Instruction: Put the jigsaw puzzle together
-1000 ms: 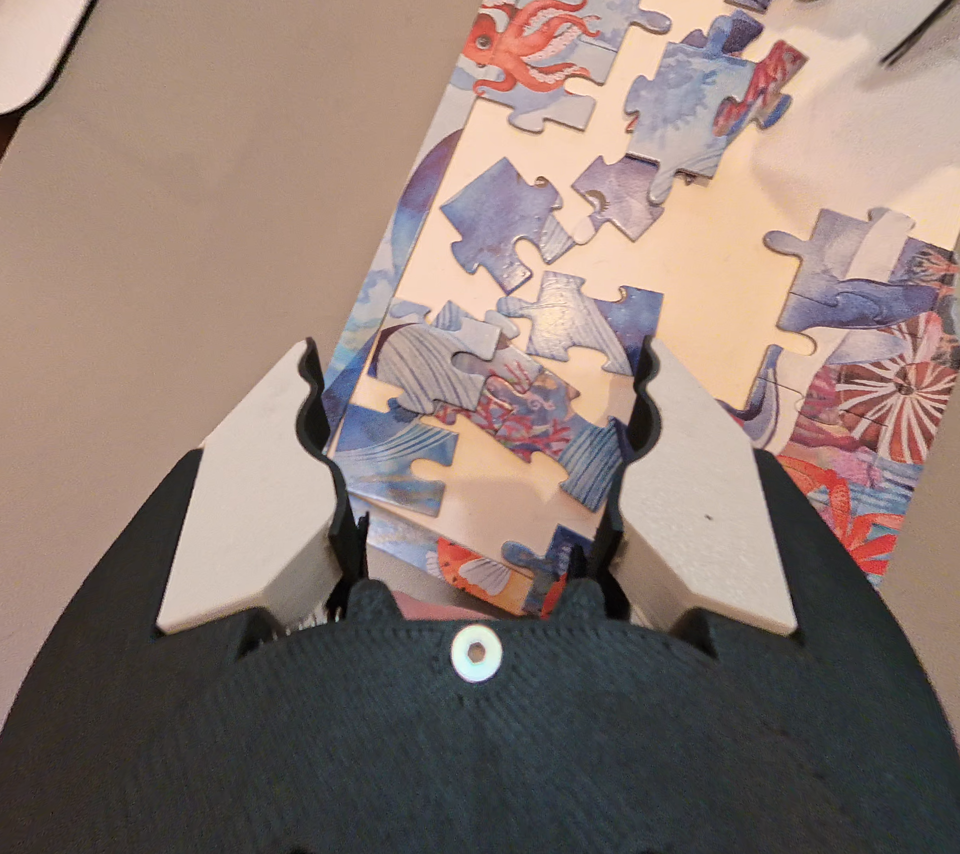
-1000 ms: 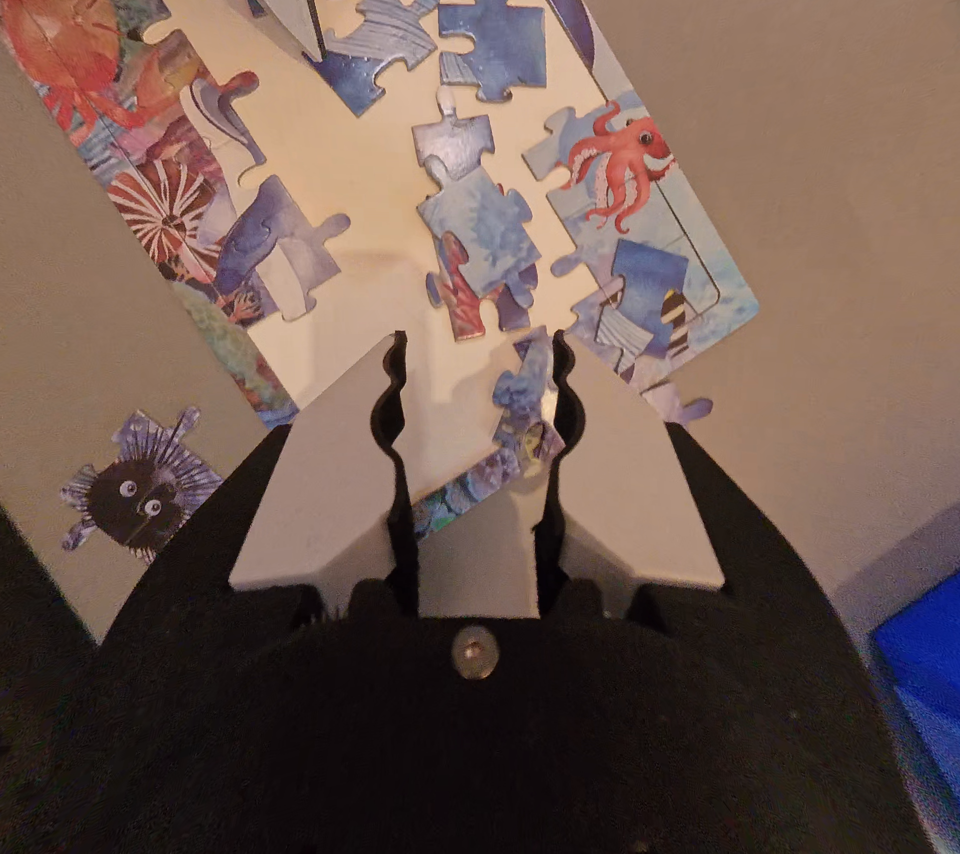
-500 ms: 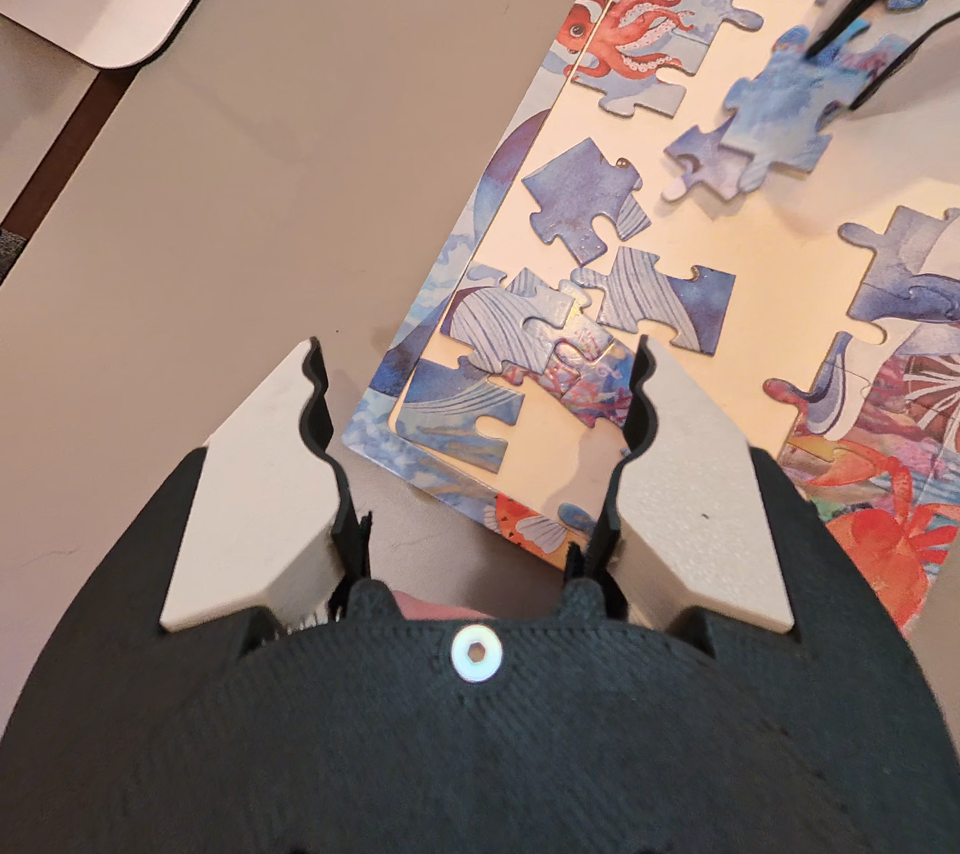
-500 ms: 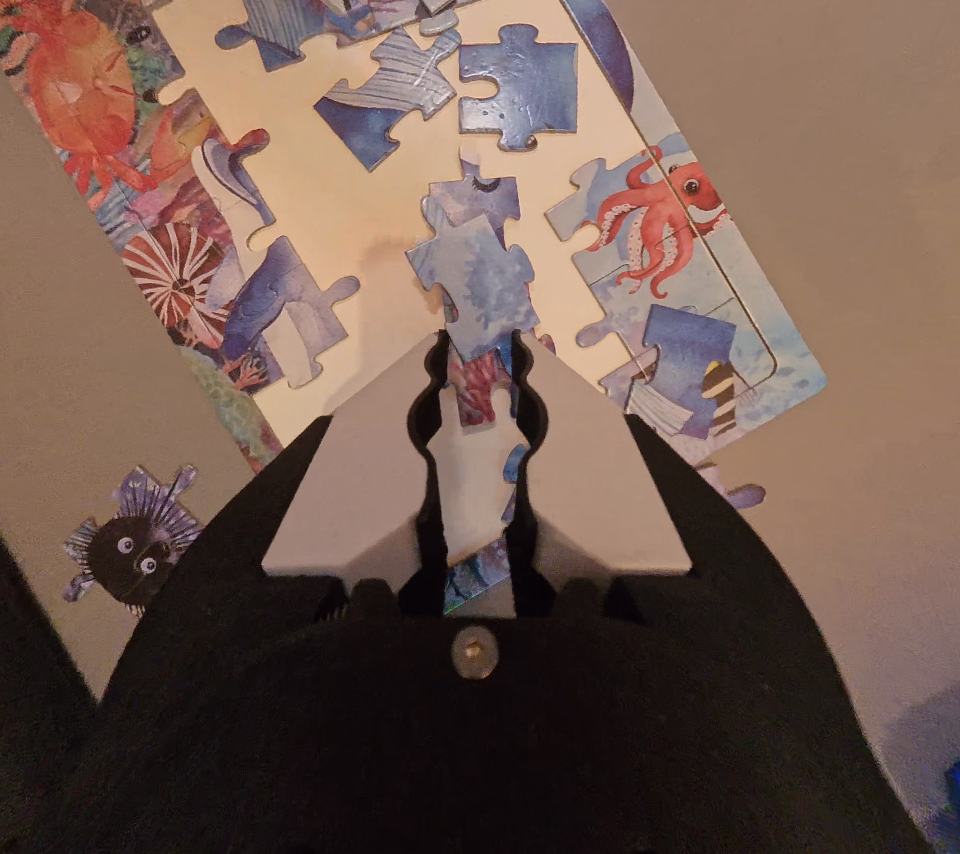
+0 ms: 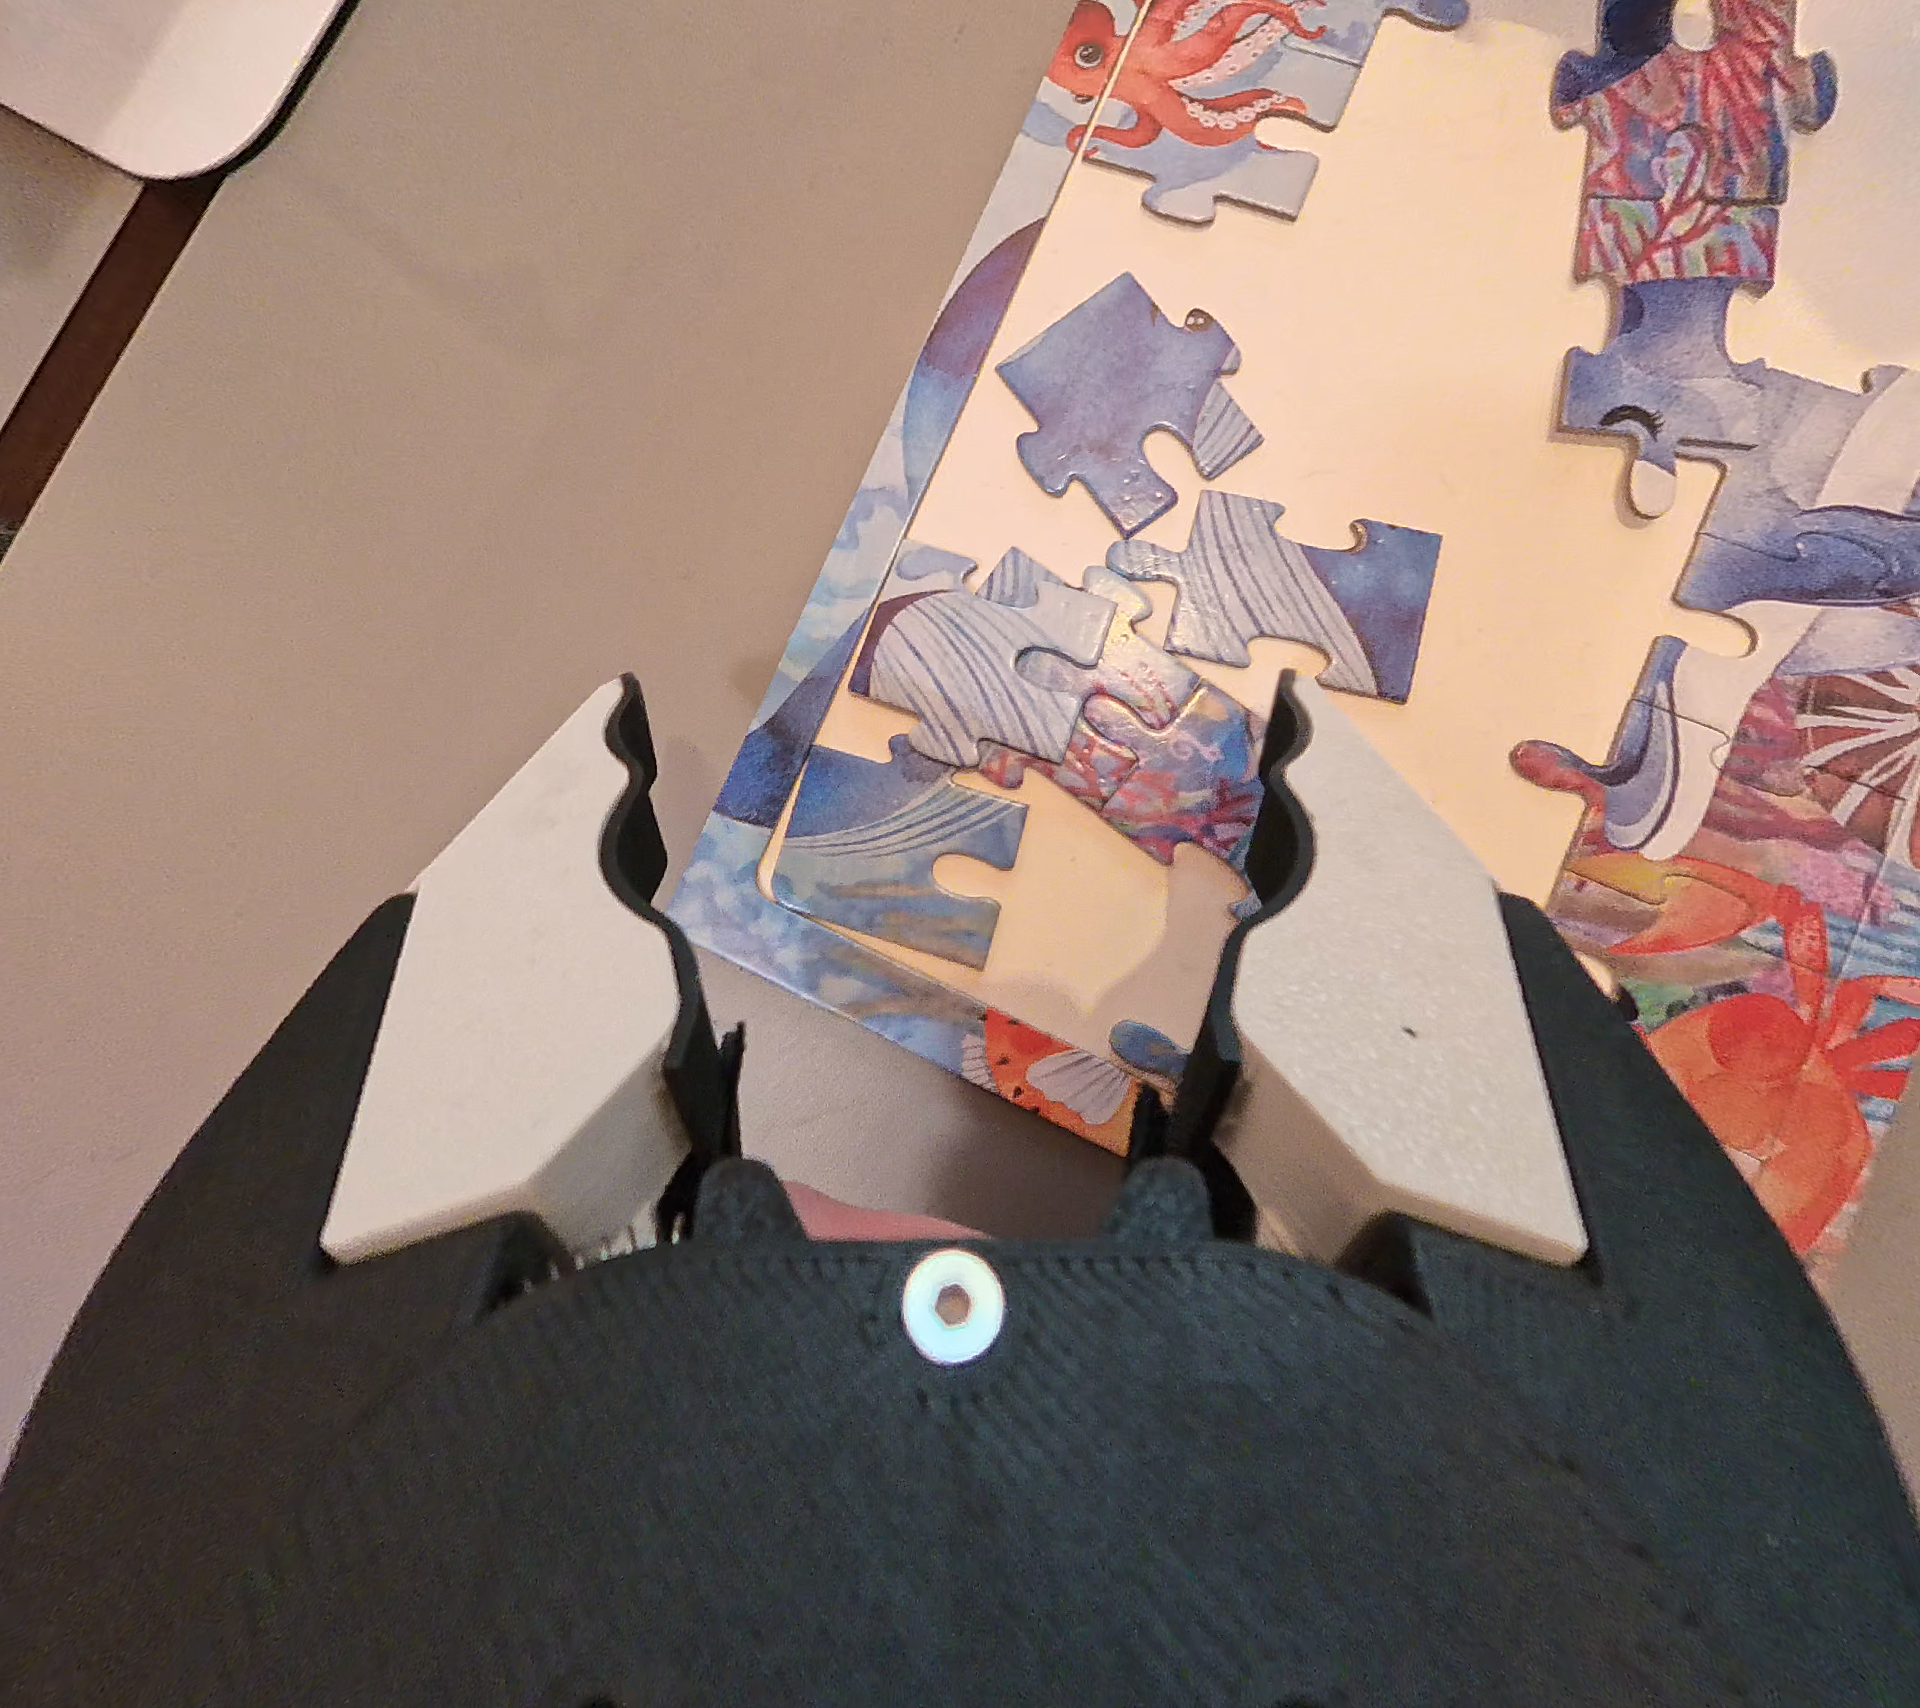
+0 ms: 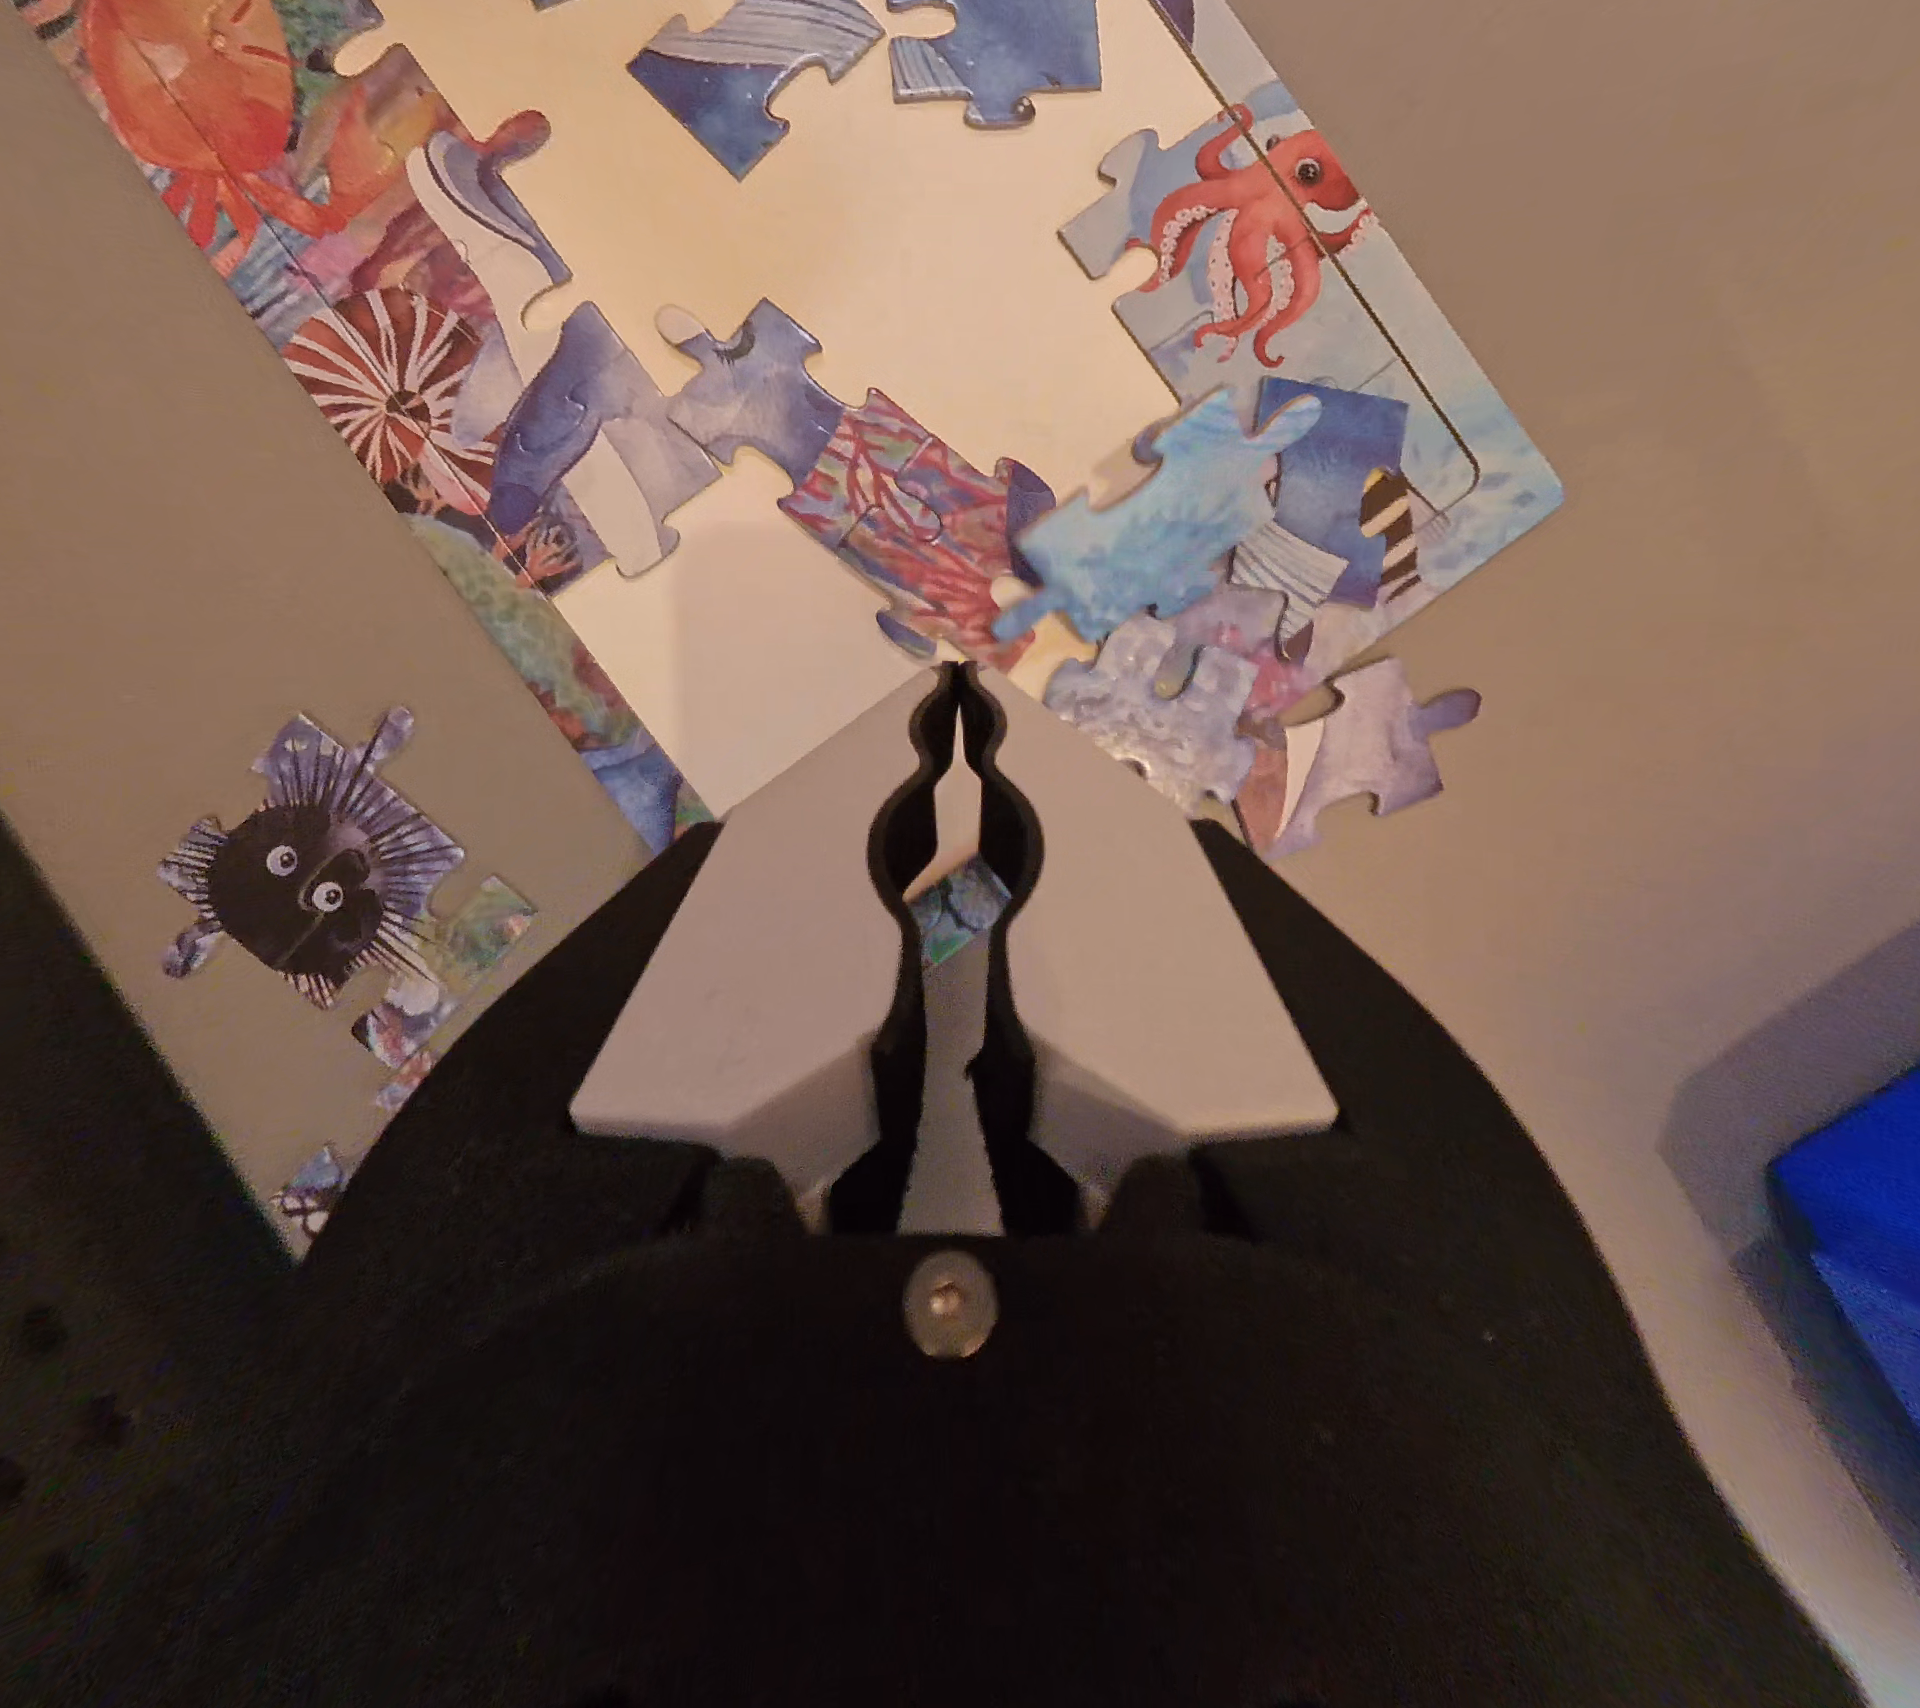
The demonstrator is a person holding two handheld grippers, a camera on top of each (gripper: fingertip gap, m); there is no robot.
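- Presently, the left gripper [image 5: 956, 692] is held low over the near corner of the puzzle tray [image 5: 1039, 287], pointing forward along the tray; its jaws stand wide apart with nothing between them.
- Its right finger [image 5: 1382, 952] overlaps the tray's cream floor beside a coral-patterned piece [image 5: 1164, 775]; its left finger [image 5: 530, 910] is over the bare tan table [image 5: 520, 411].
- The right gripper [image 6: 958, 679] is angled down over the opposite end of the tray [image 6: 1496, 505]; its jaws are together at the tips.
- A light-blue piece [image 6: 1153, 515], blurred, sits just ahead and to the right of those tips; whether the tips pinch its edge cannot be told.
- Loose blue pieces lie on the tray floor, among them a striped piece [image 5: 1288, 609]; the octopus section [image 5: 1184, 58] is seated at the border.
- A sea-urchin piece [image 6: 301, 869] lies on the table, apart from the tray.
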